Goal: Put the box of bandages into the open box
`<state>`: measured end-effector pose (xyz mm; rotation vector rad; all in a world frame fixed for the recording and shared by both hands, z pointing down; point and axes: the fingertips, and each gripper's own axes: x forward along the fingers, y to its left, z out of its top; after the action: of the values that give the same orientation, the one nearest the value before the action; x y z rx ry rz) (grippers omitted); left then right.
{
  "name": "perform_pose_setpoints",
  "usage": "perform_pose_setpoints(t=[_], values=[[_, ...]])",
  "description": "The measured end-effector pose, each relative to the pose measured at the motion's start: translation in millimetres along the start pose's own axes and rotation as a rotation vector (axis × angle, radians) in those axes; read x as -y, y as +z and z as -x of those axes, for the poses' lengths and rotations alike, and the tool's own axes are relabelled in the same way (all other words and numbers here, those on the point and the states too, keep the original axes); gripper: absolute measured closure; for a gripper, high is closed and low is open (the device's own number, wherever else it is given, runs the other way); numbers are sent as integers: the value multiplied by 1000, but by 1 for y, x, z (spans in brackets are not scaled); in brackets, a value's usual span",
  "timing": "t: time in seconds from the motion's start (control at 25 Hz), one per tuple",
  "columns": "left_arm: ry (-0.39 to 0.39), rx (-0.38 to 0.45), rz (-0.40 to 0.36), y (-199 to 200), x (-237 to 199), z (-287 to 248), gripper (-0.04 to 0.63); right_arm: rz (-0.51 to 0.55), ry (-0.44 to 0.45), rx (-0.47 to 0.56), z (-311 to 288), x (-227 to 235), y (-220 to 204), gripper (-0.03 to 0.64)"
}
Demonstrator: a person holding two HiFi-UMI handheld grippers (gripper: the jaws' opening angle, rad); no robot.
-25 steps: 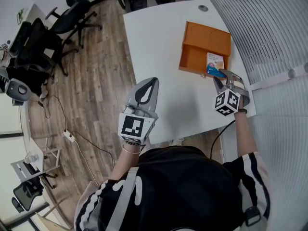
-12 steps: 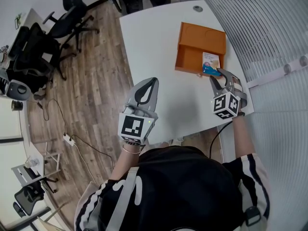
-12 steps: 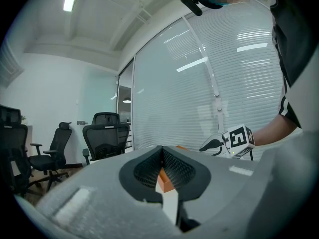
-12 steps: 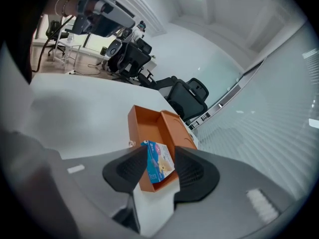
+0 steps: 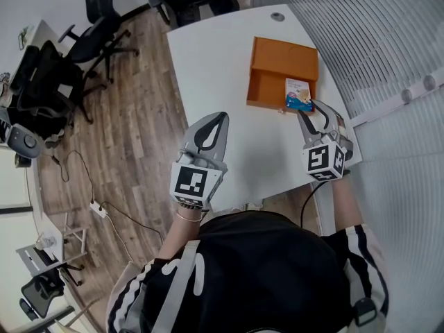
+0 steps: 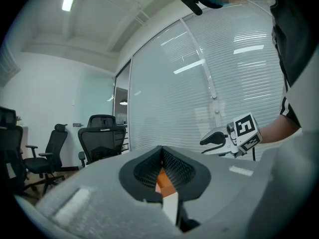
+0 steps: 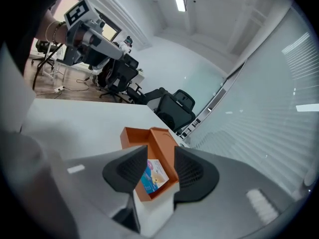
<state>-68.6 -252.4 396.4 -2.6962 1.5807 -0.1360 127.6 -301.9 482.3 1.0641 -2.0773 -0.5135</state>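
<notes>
The orange open box (image 5: pixel 272 51) sits on the white table (image 5: pixel 222 75) at the far right. Inside it, at the near right corner, the box of bandages (image 5: pixel 299 94) lies flat, blue and white. My right gripper (image 5: pixel 315 116) hovers just in front of it, open and empty, its tips apart from the bandages. The right gripper view looks between the spread jaws (image 7: pixel 160 159) onto the bandage box (image 7: pixel 153 176) inside the orange box (image 7: pixel 160 144). My left gripper (image 5: pixel 211 123) hangs at the table's near left edge, shut and empty (image 6: pixel 162 154).
Black office chairs (image 5: pixel 66 61) stand on the wooden floor to the left. A wall of white blinds (image 5: pixel 388 54) runs along the table's right side. The table's near edge (image 5: pixel 277 186) lies just under both grippers.
The right gripper's tips were at the bandage box one second ago; they have since drawn back toward me, leaving it lying in the orange box. The left gripper has stayed put.
</notes>
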Motion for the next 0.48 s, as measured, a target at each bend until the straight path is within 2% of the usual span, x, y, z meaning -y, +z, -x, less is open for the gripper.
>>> perform_pose_setpoints(t=[0.36, 0.48], values=[[-17, 18, -7, 8, 5, -4, 595, -124, -47, 103, 28, 12, 34, 457], [-22, 25, -10, 12, 6, -3, 595, -149, -66, 166, 42, 20, 54, 457]])
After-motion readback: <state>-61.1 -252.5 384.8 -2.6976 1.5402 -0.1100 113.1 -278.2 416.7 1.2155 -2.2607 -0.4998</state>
